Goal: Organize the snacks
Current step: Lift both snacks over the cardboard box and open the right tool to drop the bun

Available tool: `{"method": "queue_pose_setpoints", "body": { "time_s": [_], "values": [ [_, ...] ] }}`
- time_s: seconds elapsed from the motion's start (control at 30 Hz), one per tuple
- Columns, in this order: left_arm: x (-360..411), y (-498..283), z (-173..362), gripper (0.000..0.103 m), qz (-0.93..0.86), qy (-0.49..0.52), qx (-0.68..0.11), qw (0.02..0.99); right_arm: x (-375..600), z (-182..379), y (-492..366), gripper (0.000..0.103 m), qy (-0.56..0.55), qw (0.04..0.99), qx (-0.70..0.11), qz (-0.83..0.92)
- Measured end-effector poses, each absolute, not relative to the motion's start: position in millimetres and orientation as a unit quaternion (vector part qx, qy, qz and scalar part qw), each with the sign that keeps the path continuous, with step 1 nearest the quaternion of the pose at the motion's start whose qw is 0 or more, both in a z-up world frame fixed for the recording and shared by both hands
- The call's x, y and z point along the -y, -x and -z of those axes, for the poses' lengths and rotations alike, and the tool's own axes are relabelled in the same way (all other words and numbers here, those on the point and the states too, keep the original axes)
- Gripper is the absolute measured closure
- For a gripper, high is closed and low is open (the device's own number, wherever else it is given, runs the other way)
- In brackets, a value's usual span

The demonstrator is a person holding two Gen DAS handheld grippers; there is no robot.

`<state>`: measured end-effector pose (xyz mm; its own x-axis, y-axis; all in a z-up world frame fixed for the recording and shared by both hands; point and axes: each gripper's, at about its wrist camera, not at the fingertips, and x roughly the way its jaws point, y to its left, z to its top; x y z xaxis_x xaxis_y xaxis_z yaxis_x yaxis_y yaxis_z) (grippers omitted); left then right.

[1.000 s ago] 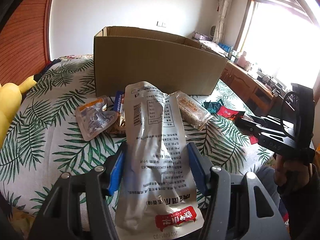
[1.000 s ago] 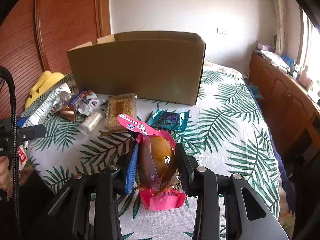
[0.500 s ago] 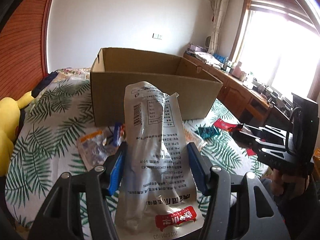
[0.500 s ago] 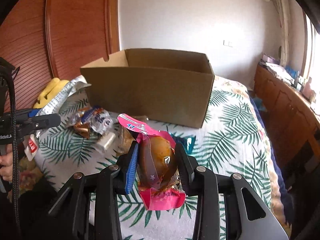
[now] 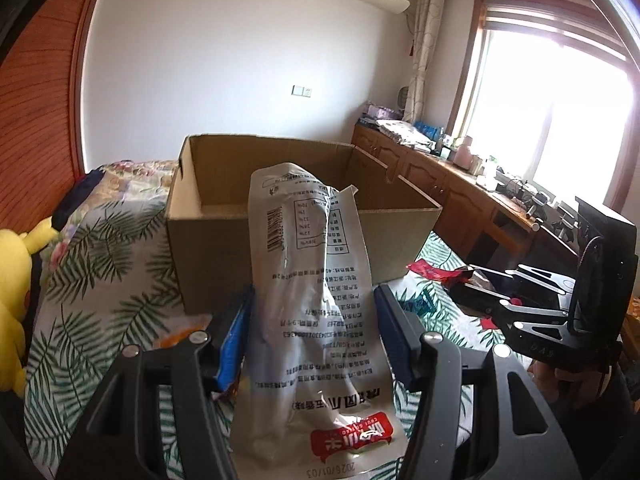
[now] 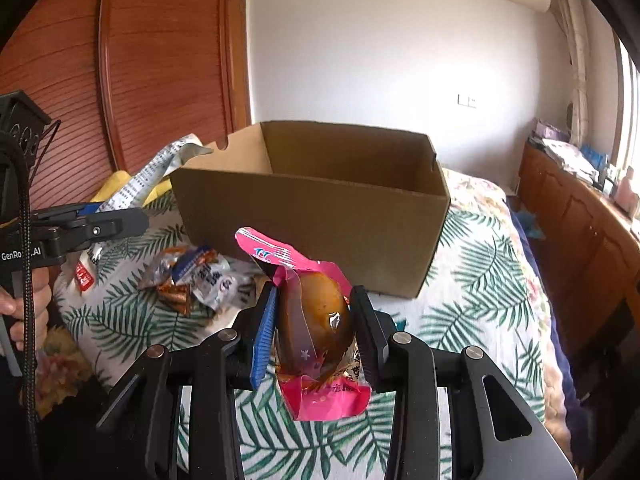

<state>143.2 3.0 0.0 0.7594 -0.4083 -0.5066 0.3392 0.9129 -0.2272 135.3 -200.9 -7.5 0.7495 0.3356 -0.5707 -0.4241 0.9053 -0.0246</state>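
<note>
1. The cardboard box [image 5: 280, 216] is the landmark. It stands open on the bed with the leaf-print cover [image 6: 480, 264], and both views look over its near wall into an inside that seems empty.

2. The silver pouch [image 5: 316, 308] is pinched across its width by the left gripper [image 5: 316, 332]. Its long axis runs forward along the fingers, toward the box, and its far end stands up in front of the near wall, roughly at the height of the rim.

3. The pink packet [image 6: 316, 320], with a brown snack inside, is clamped between the pads of the right gripper [image 6: 316, 320]. It is just before the near wall of the box and lower than the rim.

4. Both grippers are on the near side of the box, left and right of each other. I judge that neither is clearly nearer; the pouch, being long, reaches closer to the opening.

5. The coming move, I think, is forward and over the near rim, then release inside.

6. Loose snacks [image 6: 192, 276] lie on the cover before the box, on its left side.
</note>
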Motion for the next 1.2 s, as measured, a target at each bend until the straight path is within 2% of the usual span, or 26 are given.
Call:
{"method": "queue_pose_setpoints", "body": {
  "time_s": [0.63,1.2],
  "values": [
    [-13,-215,-40,0.045,0.211,0.026,-0.246,0.946,165,-44,-194,0.067,0.119,0.938,-0.239,-0.22],
    [-4,-289,-32,0.045,0.202,0.011,-0.272,0.941,148,-34,-262,0.067,0.129,0.934,-0.247,-0.222]
  ]
}}
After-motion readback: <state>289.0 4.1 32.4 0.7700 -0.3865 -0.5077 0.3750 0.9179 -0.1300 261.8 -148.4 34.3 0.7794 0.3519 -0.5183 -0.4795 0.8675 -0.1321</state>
